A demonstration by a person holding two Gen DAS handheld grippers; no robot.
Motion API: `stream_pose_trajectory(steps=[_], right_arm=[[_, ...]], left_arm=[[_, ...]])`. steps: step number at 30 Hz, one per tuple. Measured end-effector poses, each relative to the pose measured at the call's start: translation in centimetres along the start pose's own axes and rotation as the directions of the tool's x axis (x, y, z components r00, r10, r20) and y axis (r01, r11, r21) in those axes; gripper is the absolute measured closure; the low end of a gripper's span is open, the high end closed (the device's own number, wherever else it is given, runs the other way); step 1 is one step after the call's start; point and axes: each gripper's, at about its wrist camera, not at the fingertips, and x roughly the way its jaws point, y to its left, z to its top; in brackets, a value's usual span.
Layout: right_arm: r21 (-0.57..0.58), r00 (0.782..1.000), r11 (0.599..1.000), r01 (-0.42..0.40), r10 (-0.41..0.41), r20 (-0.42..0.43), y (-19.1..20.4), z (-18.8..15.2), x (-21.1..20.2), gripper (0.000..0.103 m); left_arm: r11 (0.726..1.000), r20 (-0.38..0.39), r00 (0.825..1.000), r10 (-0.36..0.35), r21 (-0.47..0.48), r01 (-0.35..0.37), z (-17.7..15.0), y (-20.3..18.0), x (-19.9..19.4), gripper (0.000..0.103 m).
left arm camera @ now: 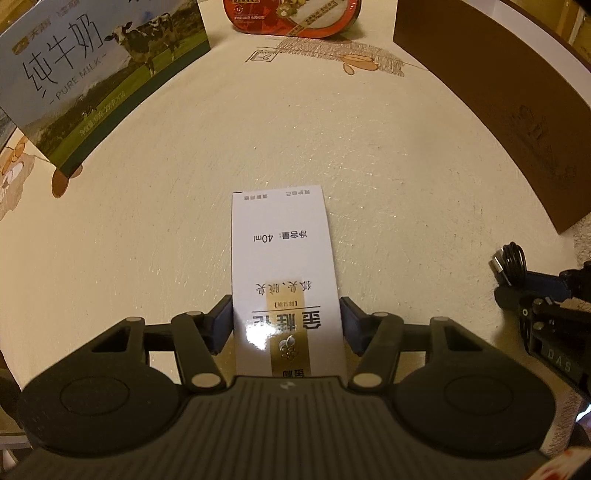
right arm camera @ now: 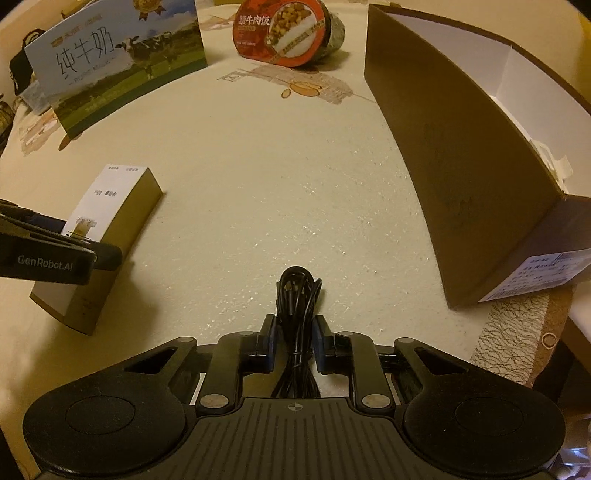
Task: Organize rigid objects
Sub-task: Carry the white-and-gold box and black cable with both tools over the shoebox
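The white carton [left arm camera: 284,266] is a tall, narrow box with a gold stripe and glossy printed faces. It looks light and stiff but easily dented, and its sheen suggests it may slip, so a grip across the two long sides near the middle seems safest. It lies in the lower centre of the left wrist view, on the cream tablecloth [left arm camera: 147,184]. The left gripper [left arm camera: 286,325] has its blue pads against those sides, clamped on it.

The black cable [right arm camera: 297,295], a soft coiled bundle, sits low and central in the right wrist view, pinched between the closed jaws of the right gripper [right arm camera: 294,341].

Further out are a milk box [left arm camera: 92,66] at upper left, a red food bowl [right arm camera: 284,33] at top centre, and an open brown box [right arm camera: 461,155] at right, probably the place to put things.
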Motion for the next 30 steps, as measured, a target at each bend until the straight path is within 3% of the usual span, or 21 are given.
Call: stream_pose_trajectory(steps=[13,30], right_arm=[[0.006,1.0,1.0,-0.028,0.028,0.004,0.0,0.2,-0.6,0.088],[0.076,0.993,0.995,-0.071,0.063,0.101,-1.5,0.7,-6.1,0.089]], left_arm=[[1.0,0.009,1.0,0.011,0.02,-0.011,-0.1,-0.7,-1.1,0.047],[0.999,0.1,0.995,-0.03,0.04,0.027,0.1,-2.0,-7.7,0.047]])
